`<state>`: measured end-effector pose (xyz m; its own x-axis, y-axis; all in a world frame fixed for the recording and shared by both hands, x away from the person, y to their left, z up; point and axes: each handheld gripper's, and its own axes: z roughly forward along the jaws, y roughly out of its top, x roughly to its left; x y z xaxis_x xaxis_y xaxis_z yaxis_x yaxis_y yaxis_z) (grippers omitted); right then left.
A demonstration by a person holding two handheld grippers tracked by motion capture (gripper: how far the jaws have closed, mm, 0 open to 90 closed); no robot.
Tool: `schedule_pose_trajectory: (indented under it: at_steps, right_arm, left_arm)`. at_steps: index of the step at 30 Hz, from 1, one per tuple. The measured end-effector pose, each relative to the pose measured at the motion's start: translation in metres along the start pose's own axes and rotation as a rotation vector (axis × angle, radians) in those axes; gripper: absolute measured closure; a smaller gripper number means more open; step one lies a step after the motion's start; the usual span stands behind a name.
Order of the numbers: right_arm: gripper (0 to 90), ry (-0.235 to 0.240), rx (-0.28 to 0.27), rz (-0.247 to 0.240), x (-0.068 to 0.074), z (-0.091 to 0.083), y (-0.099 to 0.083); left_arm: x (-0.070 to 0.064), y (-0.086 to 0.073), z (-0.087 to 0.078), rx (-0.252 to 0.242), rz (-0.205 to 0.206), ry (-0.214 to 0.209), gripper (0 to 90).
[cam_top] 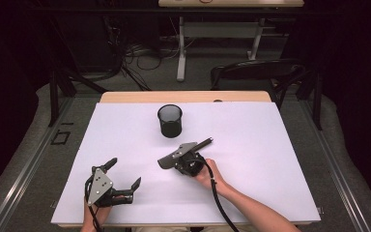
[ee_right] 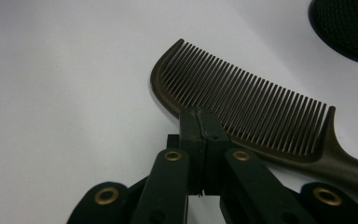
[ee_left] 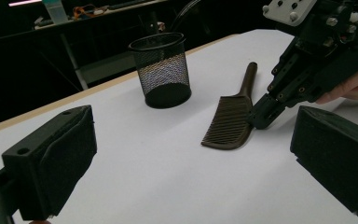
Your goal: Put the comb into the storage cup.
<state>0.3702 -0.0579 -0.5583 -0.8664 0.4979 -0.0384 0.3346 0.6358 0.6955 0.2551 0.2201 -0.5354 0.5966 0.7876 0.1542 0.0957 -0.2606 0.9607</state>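
Right gripper (ee_right: 200, 122): jaws pressed flat together, pads meeting at the tips, which sit against the spine of the dark brown comb (ee_right: 242, 100); nothing seen between the pads, so it looks closed beside the comb, touching or nearly touching its back edge, not clamped on it. Comb lies flat on the white table (cam_top: 270, 159), teeth pointing away from the jaws, handle (ee_left: 249, 79) running toward one o'clock in the high view. Black mesh pen cup (cam_top: 170, 120) stands upright at about eleven o'clock from the comb, near but apart. Left gripper (cam_top: 124, 180) rests at roughly eight o'clock from the comb, well apart, jaws spread wide, holding nothing. Judgement: comb looks like thin rigid plastic, light, smooth, likely to skid on the table if nudged sideways. Teeth are fine and would flex or catch; poor place to pinch. Best hold seems to be across the solid spine or the thick handle, after reopening the jaws and tilting an edge up.
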Motion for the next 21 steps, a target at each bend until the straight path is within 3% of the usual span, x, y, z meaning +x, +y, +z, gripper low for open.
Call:
schedule_pose_trajectory:
  at_steps: [21]
  right_arm:
    - [90.0,-0.014,0.001,0.025,-0.007,0.011,0.01]
  left_arm:
    - [0.0,0.0,0.001,0.003,0.001,-0.004,0.3]
